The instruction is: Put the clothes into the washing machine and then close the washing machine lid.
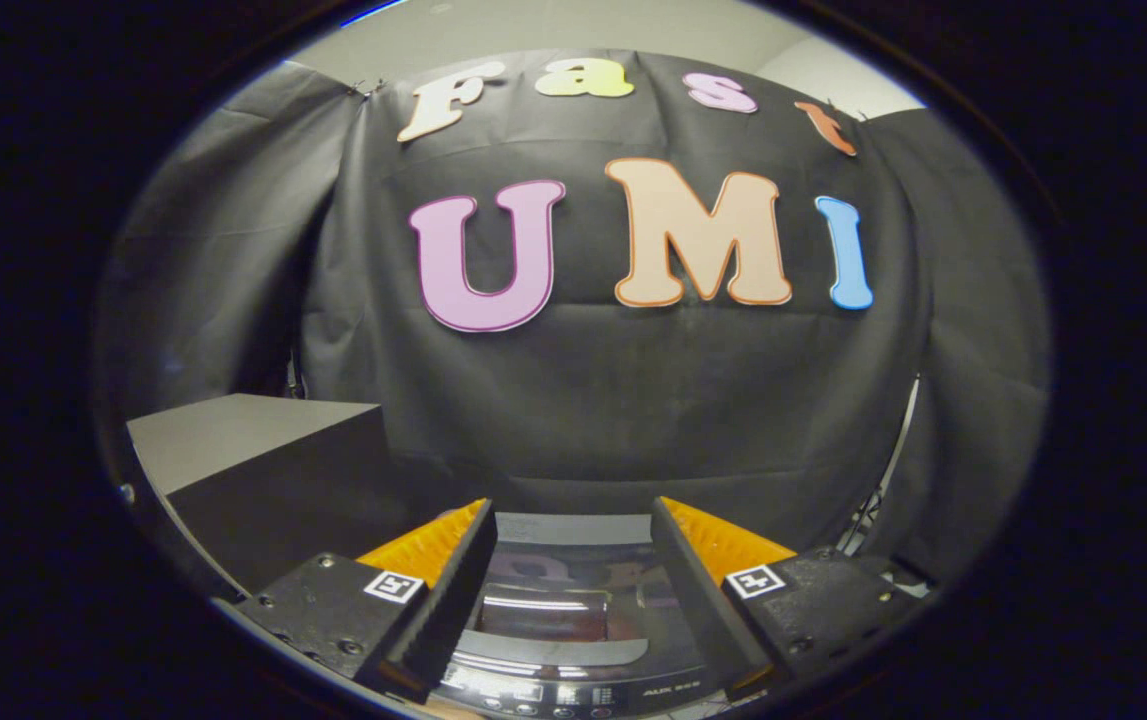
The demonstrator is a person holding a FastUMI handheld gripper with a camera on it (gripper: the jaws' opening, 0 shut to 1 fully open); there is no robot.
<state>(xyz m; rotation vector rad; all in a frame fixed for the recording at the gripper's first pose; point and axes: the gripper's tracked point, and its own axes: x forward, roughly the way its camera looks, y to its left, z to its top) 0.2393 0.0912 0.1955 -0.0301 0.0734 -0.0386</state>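
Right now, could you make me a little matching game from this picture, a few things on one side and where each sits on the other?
Things:
1. hand-held gripper
2. washing machine lid
3. grey box

Places or states:
A. stands beside the machine, by the cloth wall
B. open, nothing between its fingers
C. glossy, lying shut, below the fingers

Pairs: 1-B, 2-C, 3-A

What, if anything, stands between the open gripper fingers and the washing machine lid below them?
Nothing visible. The gripper is open and empty, its fingers spread over the washing machine, whose glossy lid lies flat between them. The black box stands off to one side, clear of the path.
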